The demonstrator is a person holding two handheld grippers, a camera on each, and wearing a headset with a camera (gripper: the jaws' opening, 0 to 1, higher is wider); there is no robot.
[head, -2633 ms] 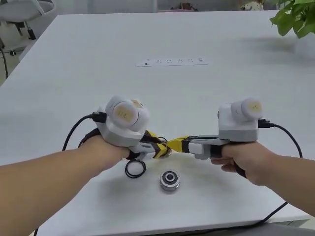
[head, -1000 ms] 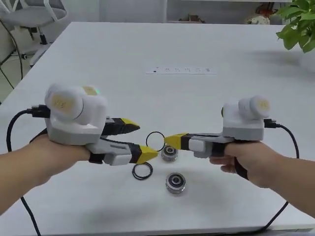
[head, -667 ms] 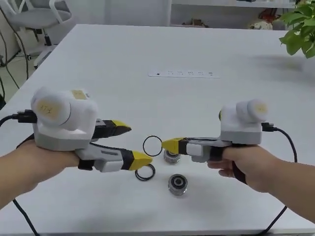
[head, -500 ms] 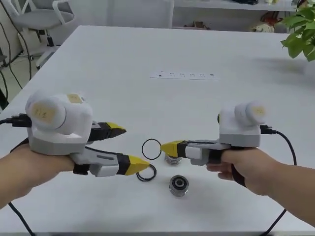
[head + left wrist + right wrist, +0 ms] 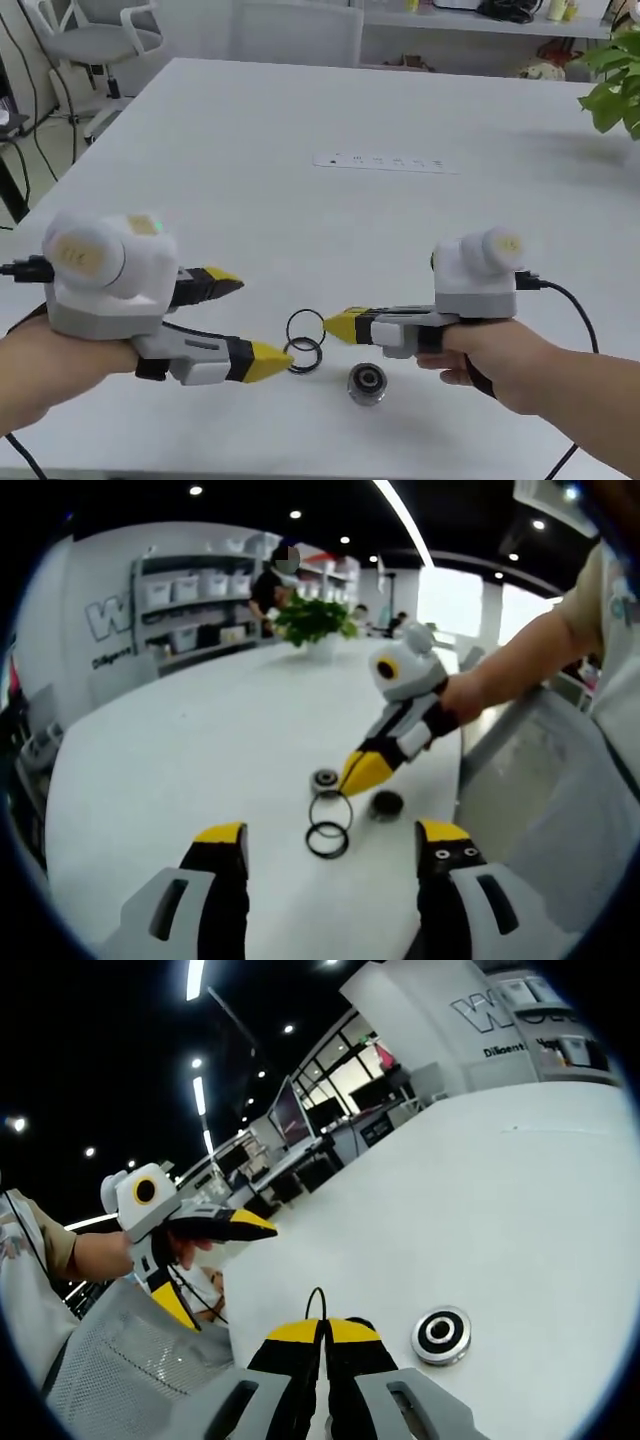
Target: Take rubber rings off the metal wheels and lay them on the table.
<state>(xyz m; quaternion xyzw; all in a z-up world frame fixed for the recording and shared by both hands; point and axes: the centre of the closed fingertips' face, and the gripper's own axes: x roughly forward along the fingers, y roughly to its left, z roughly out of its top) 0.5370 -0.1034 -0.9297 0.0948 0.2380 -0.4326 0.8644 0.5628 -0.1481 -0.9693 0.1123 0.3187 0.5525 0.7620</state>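
While right tool [image 5: 335, 325] nips held ring [image 5: 305, 326] (step in hand): set it down on bench [image 5: 330, 230]; judged from task + layout.
Right tool, state: clenched, tips pinching held ring by its rim.
Left tool [image 5: 250, 318], state: released, jaws wide, nothing betw. them; points at held ring from the opposite side, apart from it.
Held ring, position: just off right tool's tips, betw. the two tools, just beyond laid ring [image 5: 303, 357]; contact w/ bench or laid ring can't be told.
Held ring, facing: round, so no true long axis; sticks straight out from tips along the tool's line, toward left tool. Open face turned approx. toward headset; edge-on in right gripper view, i.e. its plane lies in the jaws' seam.
Other parts: near wheel [image 5: 367, 381] just beside right tool, person's side; far wheel [image 5: 324, 780] beyond the tips in left gripper view. Rings on either wheel: too small to tell.
Doing it well: lower until ring's free edge meets bare bench, roll wrist so the face goes flat, then let go slowly so rubber doesn't spring or roll. Pick a spot clear of laid ring + wheels. Keep left tool back.
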